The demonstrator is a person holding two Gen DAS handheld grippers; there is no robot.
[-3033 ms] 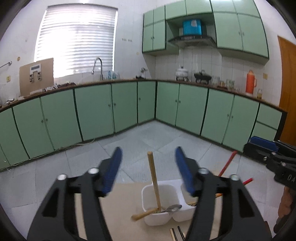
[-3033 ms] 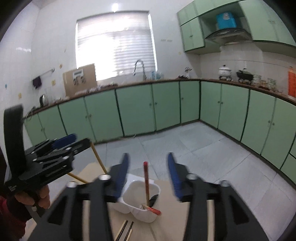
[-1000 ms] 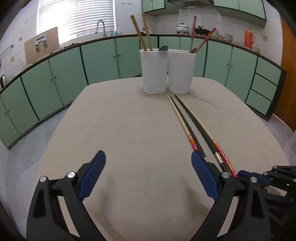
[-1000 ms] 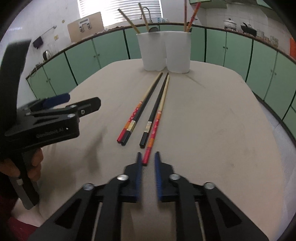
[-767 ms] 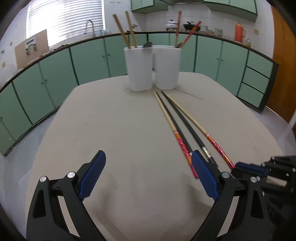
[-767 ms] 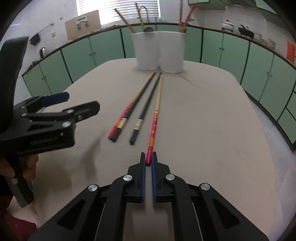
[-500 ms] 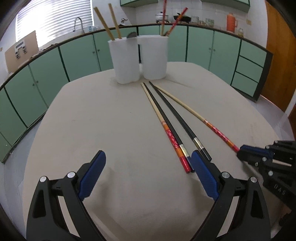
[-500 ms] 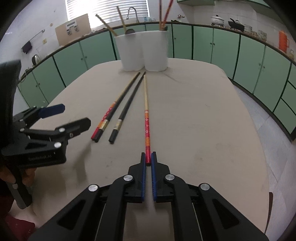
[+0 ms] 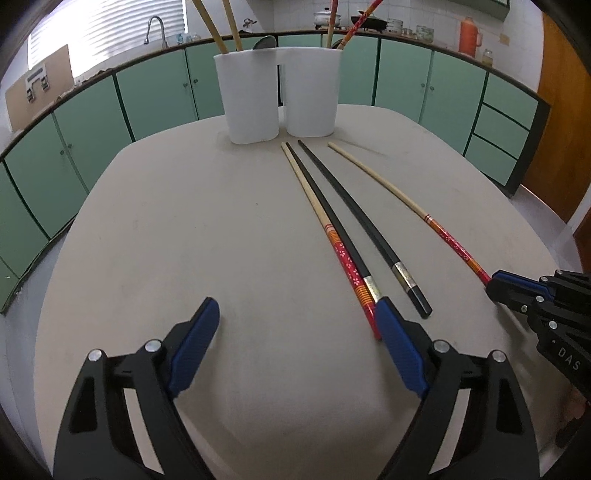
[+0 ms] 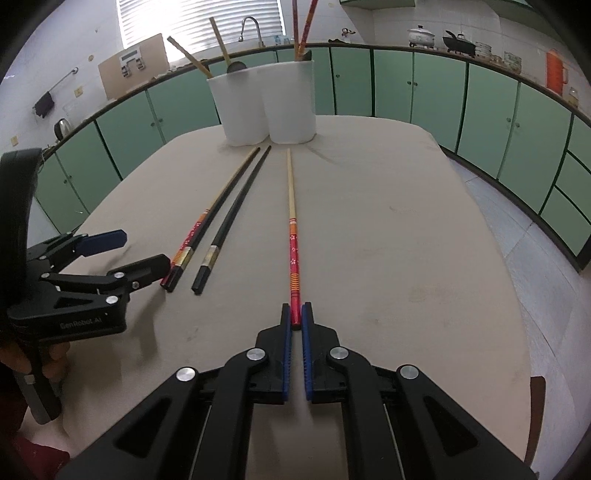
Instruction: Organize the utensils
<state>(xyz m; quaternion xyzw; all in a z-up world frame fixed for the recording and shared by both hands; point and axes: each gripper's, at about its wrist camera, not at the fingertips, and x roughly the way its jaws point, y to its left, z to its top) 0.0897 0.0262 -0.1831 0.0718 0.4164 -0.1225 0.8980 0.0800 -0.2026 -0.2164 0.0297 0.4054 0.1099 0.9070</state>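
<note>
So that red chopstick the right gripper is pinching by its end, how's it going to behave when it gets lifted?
The red chopstick looks thin, straight and stiff, so it probably won't flop. The right gripper holds only its very end, so the long free tip may droop or swing. Its glossy finish might slip between the pads.

- There were four chopsticks lying on the table point(image 9: 177, 229): two red-handled point(image 10: 293, 236) point(image 9: 334, 236) and two black ones point(image 9: 364, 225) point(image 10: 201, 236).
- One white two-cup holder point(image 9: 280, 92) stood at the far end.
- It held two wooden sticks point(image 9: 212, 22), two red ones point(image 9: 332, 18) and one spoon point(image 9: 264, 42).
</note>
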